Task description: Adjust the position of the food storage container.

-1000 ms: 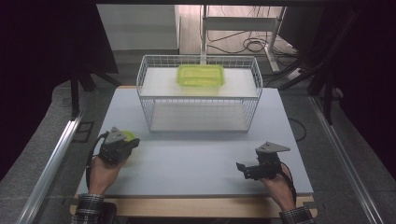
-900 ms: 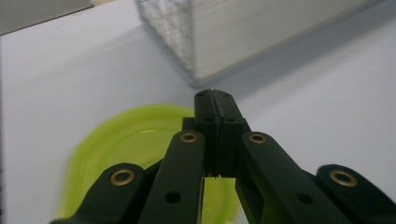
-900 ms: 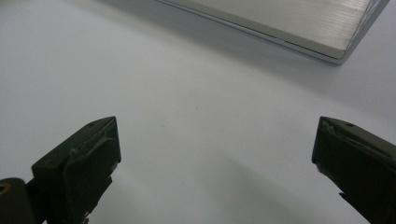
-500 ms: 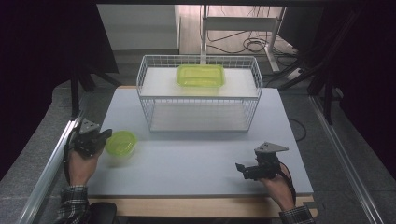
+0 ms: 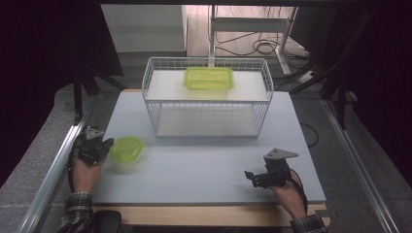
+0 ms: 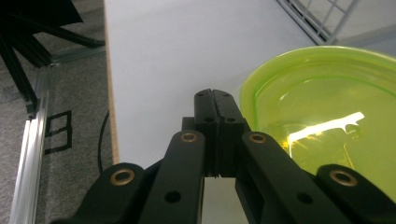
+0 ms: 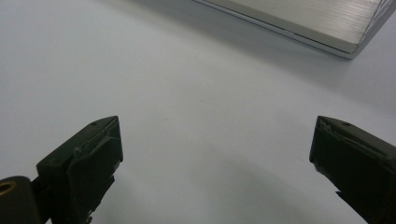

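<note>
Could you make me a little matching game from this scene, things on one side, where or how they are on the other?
Things:
1. Round green plastic bowl
2. Rectangular green plastic container
3. Left gripper
4. Right gripper

States or places:
A. jaws wide apart above bare table
B. on the white wire rack's upper shelf
C. jaws shut, beside the bowl's rim
D. on the grey table, front left

Pairs: 1-D, 2-B, 3-C, 4-A
</note>
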The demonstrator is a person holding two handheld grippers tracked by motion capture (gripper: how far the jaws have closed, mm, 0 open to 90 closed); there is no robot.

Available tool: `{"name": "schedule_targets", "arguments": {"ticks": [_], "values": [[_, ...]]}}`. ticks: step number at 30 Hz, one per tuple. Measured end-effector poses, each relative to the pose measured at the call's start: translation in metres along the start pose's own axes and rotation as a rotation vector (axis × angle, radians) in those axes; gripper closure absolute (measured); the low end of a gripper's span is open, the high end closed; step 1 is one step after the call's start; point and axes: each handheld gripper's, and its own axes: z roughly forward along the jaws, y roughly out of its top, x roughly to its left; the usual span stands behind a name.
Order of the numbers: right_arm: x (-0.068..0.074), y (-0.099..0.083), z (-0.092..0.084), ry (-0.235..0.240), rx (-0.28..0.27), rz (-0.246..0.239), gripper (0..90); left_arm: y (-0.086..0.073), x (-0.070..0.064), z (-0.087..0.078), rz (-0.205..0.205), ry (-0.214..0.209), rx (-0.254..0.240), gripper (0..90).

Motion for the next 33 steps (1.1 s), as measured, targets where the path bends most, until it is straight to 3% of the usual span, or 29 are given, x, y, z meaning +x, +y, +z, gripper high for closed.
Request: {"name": "schedule_targets", "arguments": {"ticks": [4,13,14,23,26,32,33], "values": [[0.0,0.0,0.0,0.002,0.004,-0.001,3.0,0.001,-0.01,0.0,0.004,-0.019,0.0,90.0],[0.002,-0.001,0.001,0.006,0.018,-0.005,3.2,0.005,-0.051,-0.001,0.028,-0.099,0.013,90.0],[0.002,-0.001,0.001,0.006,0.018,-0.005,3.2,0.005,-0.051,-0.001,0.028,-0.099,0.013,90.0],[0.002,-0.002,0.002,0.007,0.027,-0.006,3.3,0.012,-0.097,-0.001,0.095,-0.218,0.039,90.0],[0.002,-0.002,0.002,0.004,0.026,-0.008,3.4,0.011,-0.1,-0.003,0.099,-0.222,0.034,90.0],[0.001,-0.002,0.001,0.003,0.025,-0.005,3.5,-0.001,-0.091,-0.007,0.069,-0.239,0.04,90.0],[0.0,-0.003,0.002,0.003,0.025,-0.004,3.5,-0.004,-0.088,-0.009,0.057,-0.258,0.034,90.0]]}}
